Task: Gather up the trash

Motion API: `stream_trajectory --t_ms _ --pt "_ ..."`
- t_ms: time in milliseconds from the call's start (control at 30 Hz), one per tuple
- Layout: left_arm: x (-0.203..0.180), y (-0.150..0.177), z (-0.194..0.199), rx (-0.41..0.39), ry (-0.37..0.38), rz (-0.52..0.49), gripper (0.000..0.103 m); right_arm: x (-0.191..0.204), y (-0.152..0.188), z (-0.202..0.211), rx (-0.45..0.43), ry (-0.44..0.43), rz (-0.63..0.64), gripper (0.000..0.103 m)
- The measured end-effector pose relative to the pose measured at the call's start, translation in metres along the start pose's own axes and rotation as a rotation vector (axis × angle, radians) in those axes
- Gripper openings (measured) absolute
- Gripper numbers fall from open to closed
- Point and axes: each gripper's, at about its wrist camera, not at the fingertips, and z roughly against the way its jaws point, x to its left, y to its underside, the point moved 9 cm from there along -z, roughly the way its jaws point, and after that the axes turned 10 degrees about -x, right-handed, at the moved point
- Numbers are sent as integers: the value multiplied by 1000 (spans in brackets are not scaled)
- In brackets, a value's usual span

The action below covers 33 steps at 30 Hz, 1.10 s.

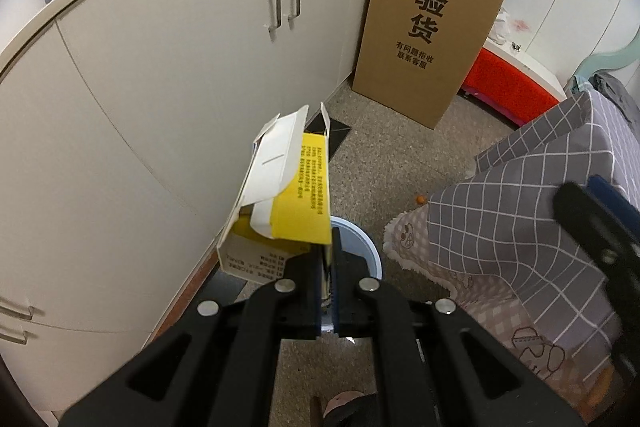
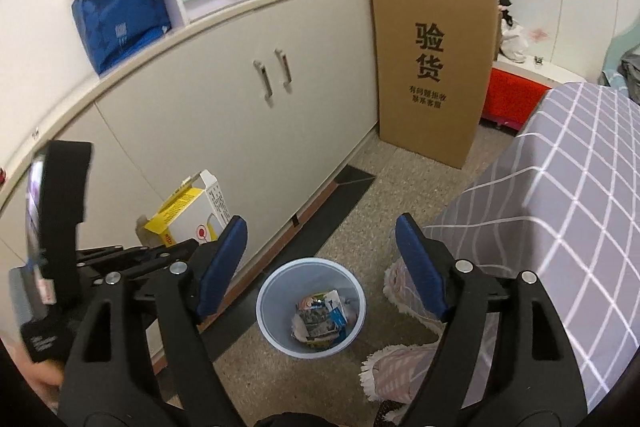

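An empty yellow and white carton (image 1: 280,199) with its flaps open is pinched by my left gripper (image 1: 329,251), which is shut on the carton's edge. The carton hangs in front of the cabinet, above and left of a pale blue waste bin (image 1: 366,247). In the right wrist view the same carton (image 2: 188,215) shows at left, held by the left gripper's black frame. My right gripper (image 2: 320,247) stands open with nothing between its blue pads (image 2: 420,267), over the bin (image 2: 267,315), which holds crumpled wrappers (image 2: 320,315).
A beige cabinet (image 2: 224,115) runs along the left. A tall brown cardboard box (image 2: 434,67) leans at its far end, with a red storage box (image 2: 510,99) beyond. A grey checked cloth (image 2: 560,207) covers furniture at right. Speckled floor (image 2: 392,187) lies between.
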Motion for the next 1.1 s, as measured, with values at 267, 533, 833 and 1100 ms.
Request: stream_trajectory --t_ms 267,533,833,1100 --pt "-6 -1 1 34 1 54 71 -22 -7 21 -36 50 -21 77" --pt "-22 -4 50 -33 24 57 75 -34 -11 54 -66 65 -49 78" --pt "-54 -13 128 -167 29 -6 81 -48 -22 123 -148 71 -80 80" --pt "-96 -9 211 -324 42 -84 85 -62 -23 201 -217 98 -70 83"
